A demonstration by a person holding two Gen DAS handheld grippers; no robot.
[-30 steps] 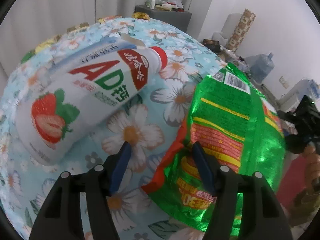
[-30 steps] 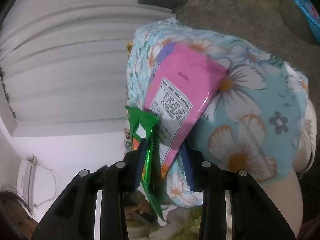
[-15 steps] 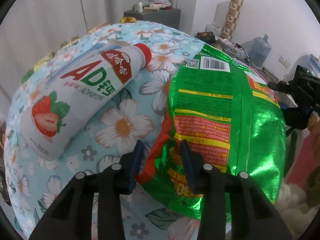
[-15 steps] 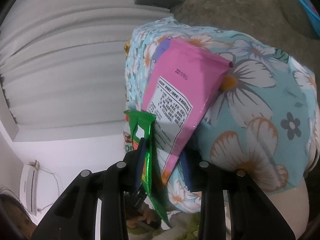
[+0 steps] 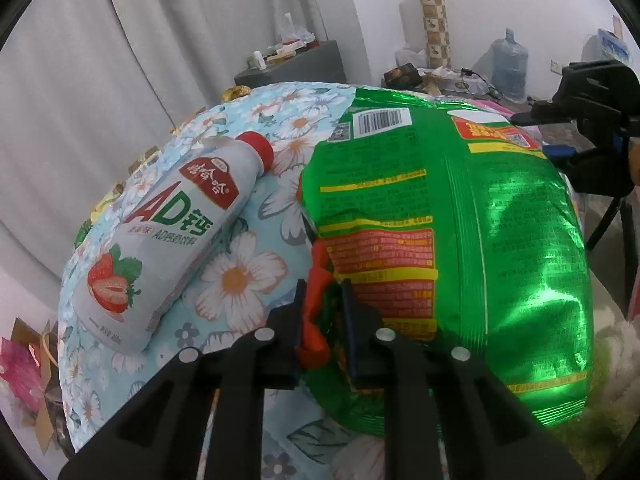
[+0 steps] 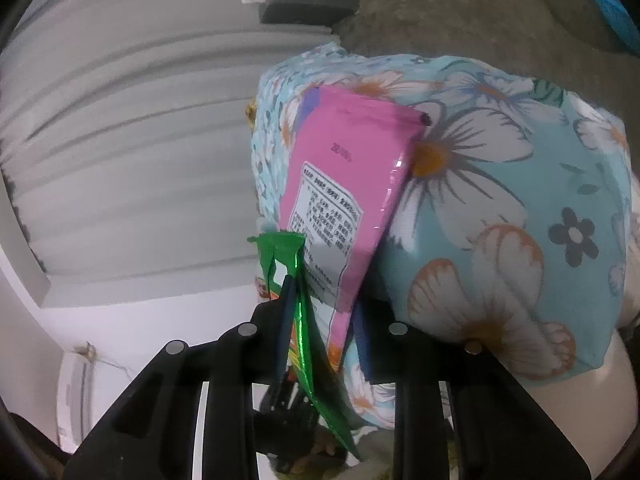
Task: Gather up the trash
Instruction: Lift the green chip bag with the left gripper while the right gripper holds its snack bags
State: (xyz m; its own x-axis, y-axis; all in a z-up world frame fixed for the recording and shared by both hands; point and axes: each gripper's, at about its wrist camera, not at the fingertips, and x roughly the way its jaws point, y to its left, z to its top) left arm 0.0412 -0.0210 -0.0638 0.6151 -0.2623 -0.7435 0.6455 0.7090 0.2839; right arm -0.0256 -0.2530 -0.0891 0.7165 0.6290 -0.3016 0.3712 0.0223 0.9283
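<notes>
A big green chip bag (image 5: pixel 500 240) lies on the round table's flowered cloth (image 5: pixel 240 280). My left gripper (image 5: pixel 324 312) is closing, and its pads pinch the bag's crumpled red-and-green near corner. To the left lies a white strawberry milk bottle (image 5: pixel 168 248) with a red cap, untouched. My right gripper (image 5: pixel 536 136) is at the bag's far edge. In the right wrist view the right gripper (image 6: pixel 324 320) is closing with the green chip bag's edge (image 6: pixel 300 280) against one pad and the lower end of a pink packet (image 6: pixel 344 168) against the other.
Behind the table hang pale curtains, with a grey cabinet (image 5: pixel 296 68) holding clutter. A patterned roll (image 5: pixel 434 16) and a water jug (image 5: pixel 510 64) stand by the far wall. Cardboard and pink wrapping (image 5: pixel 24 372) lie on the floor at left. A blue basin (image 6: pixel 608 8) sits on the carpet.
The left jaws have narrowed from wide apart to pinching the green bag's corner, and that hand has rolled and shifted. The right jaws have closed in on the green edge and pink packet.
</notes>
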